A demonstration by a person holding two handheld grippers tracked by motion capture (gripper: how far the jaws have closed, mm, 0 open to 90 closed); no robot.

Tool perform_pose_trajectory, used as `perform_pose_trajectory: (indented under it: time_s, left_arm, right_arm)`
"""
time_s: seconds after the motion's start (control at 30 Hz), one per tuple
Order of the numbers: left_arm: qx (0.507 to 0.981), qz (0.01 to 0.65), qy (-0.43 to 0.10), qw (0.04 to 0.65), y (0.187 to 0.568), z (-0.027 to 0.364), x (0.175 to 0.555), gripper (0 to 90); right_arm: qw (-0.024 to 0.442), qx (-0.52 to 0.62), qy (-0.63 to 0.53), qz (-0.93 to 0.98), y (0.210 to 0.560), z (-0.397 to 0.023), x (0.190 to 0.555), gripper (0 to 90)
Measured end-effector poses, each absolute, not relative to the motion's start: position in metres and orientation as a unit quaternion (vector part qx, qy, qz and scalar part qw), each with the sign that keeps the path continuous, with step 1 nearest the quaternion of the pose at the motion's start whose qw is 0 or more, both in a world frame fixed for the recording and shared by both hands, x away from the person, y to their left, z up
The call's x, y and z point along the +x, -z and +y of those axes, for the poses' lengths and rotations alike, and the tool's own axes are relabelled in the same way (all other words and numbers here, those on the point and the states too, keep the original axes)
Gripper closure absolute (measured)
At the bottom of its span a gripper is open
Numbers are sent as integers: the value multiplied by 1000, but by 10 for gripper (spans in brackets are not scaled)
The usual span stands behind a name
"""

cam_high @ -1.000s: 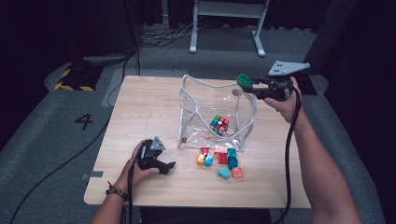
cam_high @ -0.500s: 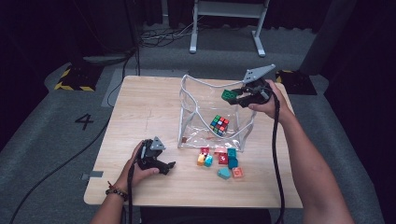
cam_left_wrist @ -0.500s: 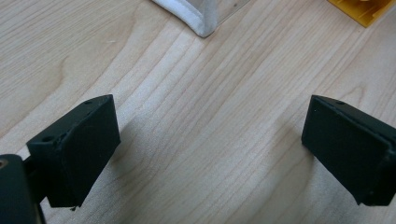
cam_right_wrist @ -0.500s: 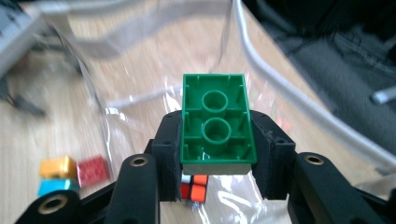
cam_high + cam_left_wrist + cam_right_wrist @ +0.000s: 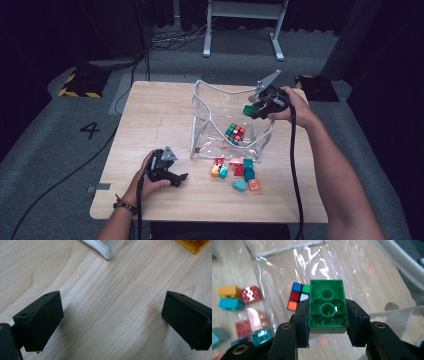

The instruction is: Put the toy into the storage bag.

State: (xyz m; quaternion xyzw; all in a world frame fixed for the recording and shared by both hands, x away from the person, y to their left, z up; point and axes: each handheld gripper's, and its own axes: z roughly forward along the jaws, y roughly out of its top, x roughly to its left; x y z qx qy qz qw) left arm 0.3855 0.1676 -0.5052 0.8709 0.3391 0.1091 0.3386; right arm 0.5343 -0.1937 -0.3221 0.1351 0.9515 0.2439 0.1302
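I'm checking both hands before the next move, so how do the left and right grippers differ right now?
The left gripper sits low on the table, open with nothing between its fingers. The right gripper is raised over the clear bag, shut on a green brick. Each has black fingers and a trailing cable.

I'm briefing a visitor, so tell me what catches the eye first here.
The right tool grips a green building brick above the open clear plastic bag in mid-table, where a colourful puzzle cube already lies. In front of the bag sits a bright cluster of small bricks. The left tool rests open on the wood.
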Motion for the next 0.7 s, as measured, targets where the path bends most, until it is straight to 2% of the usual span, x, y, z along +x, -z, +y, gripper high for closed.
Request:
perform_pose_trajectory:
  time_s: [0.4,0.53,0.7]
  left_arm:
    - [871,340,-109,338,505,167,386,37]
    - [871,340,-108,338,505,167,386,37]
    - [871,340,-109,339,505,167,386,37]
  right_arm:
    - [104,112,-194,969,321,-211,532,592]
    - [83,138,-169,972,320,-212,525,592]
    - [84,126,-157,976,321,-211,523,591]
